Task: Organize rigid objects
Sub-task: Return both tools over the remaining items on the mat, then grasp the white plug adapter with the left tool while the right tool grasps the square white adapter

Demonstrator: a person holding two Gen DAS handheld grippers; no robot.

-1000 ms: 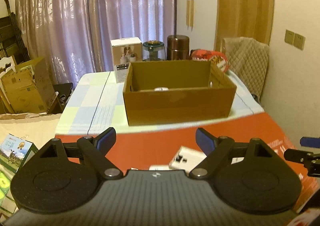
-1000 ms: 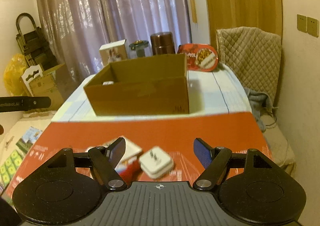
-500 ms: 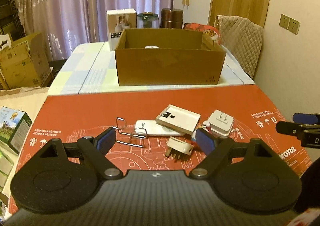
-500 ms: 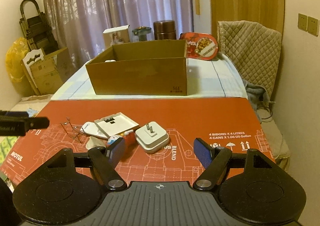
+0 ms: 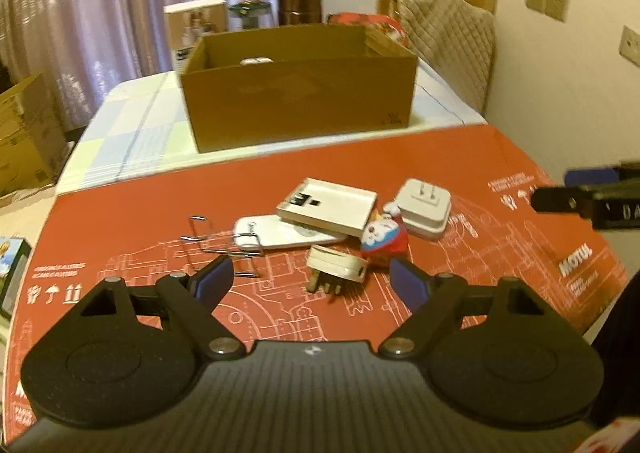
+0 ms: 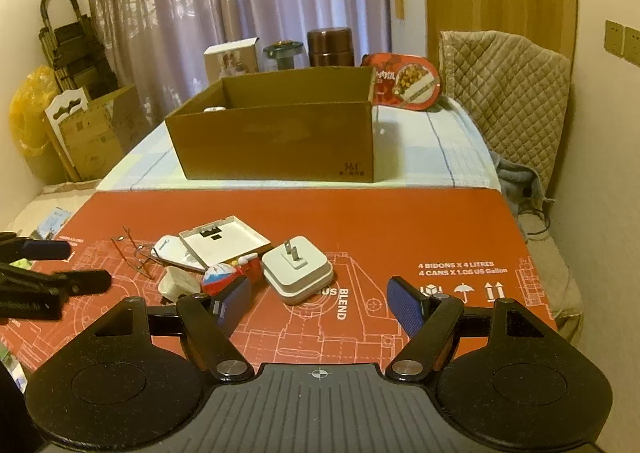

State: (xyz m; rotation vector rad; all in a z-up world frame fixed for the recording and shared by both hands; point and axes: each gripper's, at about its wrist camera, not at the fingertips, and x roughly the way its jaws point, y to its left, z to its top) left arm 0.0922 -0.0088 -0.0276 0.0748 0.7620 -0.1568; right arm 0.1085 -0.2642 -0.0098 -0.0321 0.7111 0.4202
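Small objects lie together on the red cardboard sheet (image 5: 480, 173): a flat white tray (image 5: 328, 206), a white oval device (image 5: 280, 233), a white square charger (image 5: 425, 201), a round white plug (image 5: 336, 261), a red and blue toy (image 5: 384, 239) and a wire clip (image 5: 222, 243). They also show in the right wrist view, with the charger (image 6: 297, 268) and the toy (image 6: 222, 277) nearest. My left gripper (image 5: 310, 281) is open and empty just in front of the plug. My right gripper (image 6: 318, 303) is open and empty in front of the charger.
An open brown cardboard box (image 5: 298, 93) stands behind the sheet on the checked cloth, with a white item inside. Behind it are a white carton (image 6: 232, 57), jars (image 6: 330, 47) and a red snack tin (image 6: 404, 81). A quilted chair (image 6: 508, 93) stands at the right.
Both grippers have pulled back and tilted down from the box, so the cluster on the red sheet came into view. Both stay open.
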